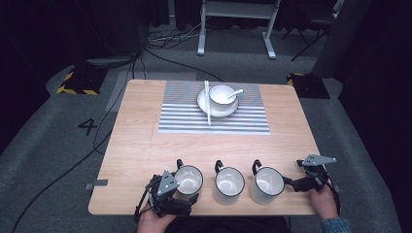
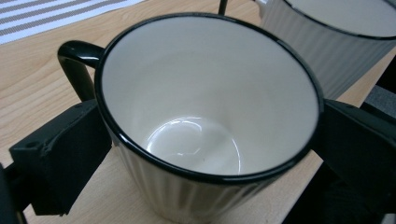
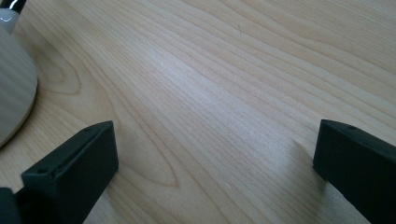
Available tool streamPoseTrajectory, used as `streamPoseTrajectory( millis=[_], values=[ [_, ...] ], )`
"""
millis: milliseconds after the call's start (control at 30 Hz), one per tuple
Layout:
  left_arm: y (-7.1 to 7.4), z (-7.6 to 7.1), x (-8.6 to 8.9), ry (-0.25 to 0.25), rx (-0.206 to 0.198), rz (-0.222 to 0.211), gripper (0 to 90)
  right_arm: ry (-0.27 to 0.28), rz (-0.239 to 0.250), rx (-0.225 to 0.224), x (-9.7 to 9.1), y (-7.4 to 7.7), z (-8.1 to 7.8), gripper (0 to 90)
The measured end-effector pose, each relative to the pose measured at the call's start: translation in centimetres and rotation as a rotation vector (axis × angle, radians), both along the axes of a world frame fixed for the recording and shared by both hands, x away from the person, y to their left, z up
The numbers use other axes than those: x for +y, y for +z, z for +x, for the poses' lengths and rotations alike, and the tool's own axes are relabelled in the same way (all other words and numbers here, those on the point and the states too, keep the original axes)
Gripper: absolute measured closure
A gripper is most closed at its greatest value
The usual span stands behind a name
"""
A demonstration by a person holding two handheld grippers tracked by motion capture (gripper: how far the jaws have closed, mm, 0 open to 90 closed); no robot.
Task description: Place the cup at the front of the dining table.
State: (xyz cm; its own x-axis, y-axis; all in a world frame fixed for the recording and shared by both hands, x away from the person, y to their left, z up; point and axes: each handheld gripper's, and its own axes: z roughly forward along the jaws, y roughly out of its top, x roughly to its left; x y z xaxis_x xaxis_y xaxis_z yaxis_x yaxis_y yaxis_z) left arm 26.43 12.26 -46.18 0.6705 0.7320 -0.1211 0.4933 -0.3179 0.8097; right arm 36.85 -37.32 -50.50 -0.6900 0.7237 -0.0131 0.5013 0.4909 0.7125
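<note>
We see a light wooden table [image 1: 141,141] with a grey-and-white striped placemat [image 1: 184,119] lying across its far half. On that mat rests a white saucer [image 1: 203,104] carrying a small white bowl [image 1: 222,94], a white spoon [image 1: 236,91] leaning in the bowl and a pair of white chopsticks [image 1: 207,99] laid across the saucer's left edge.

Along the near edge we find three white ribbed enamel mugs with black rims and black handles in a row, handles turned to the far left. The left mug [image 2: 210,107] stands upright on the table between the jaws of the left gripper [image 1: 170,191]; in the left gripper view we see both black pads pressed against its sides, so it is gripped at the body below the rim. The middle mug [image 1: 229,184] stands just beside it, and the right mug [image 1: 266,184] just beyond that.

The right gripper [image 1: 303,182] sits just right of the right mug; its jaws stand wide apart over bare wood, holding nothing, with the mug's wall [image 3: 14,93] at the left edge of its view.
</note>
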Motion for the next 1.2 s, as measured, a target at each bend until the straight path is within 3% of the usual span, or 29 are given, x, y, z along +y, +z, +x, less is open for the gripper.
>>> streamPoseTrajectory(
  millis=[433, 500, 633, 967, 1033, 1200],
  values=[
    [-1.8, 1.5, -1.0, -0.007, 0.005, 0.023, 0.0, -0.001, 0.0, 0.001, 0.0, 0.0, 0.0, 0.0],
    [-2.0, 1.7, -1.3, -0.014, 0.02, 0.028, 0.0, -0.001, 0.0, 0.001, 0.0, 0.0, 0.0, 0.0],
    [-2.3, 1.7, -1.5, -0.023, -0.003, 0.052, 0.2, 0.0, 0.0, -0.001, 0.0, 0.0, 0.0, 0.0],
    [-3.4, 1.6, -1.3, 0.004, -0.034, -0.026, 0.9, 0.0, 0.0, 0.0, 0.0, 0.0, 0.0, 0.0],
    [-3.6, 1.4, -1.5, 0.007, -0.066, -0.007, 1.8, -0.001, 0.0, 0.0, 0.0, 0.0, 0.0, 0.0],
    [-3.8, 1.2, -1.6, 0.03, -0.091, -0.012, 2.5, -0.001, 0.0, 0.001, 0.0, 0.0, 0.0, 0.0]
  ],
)
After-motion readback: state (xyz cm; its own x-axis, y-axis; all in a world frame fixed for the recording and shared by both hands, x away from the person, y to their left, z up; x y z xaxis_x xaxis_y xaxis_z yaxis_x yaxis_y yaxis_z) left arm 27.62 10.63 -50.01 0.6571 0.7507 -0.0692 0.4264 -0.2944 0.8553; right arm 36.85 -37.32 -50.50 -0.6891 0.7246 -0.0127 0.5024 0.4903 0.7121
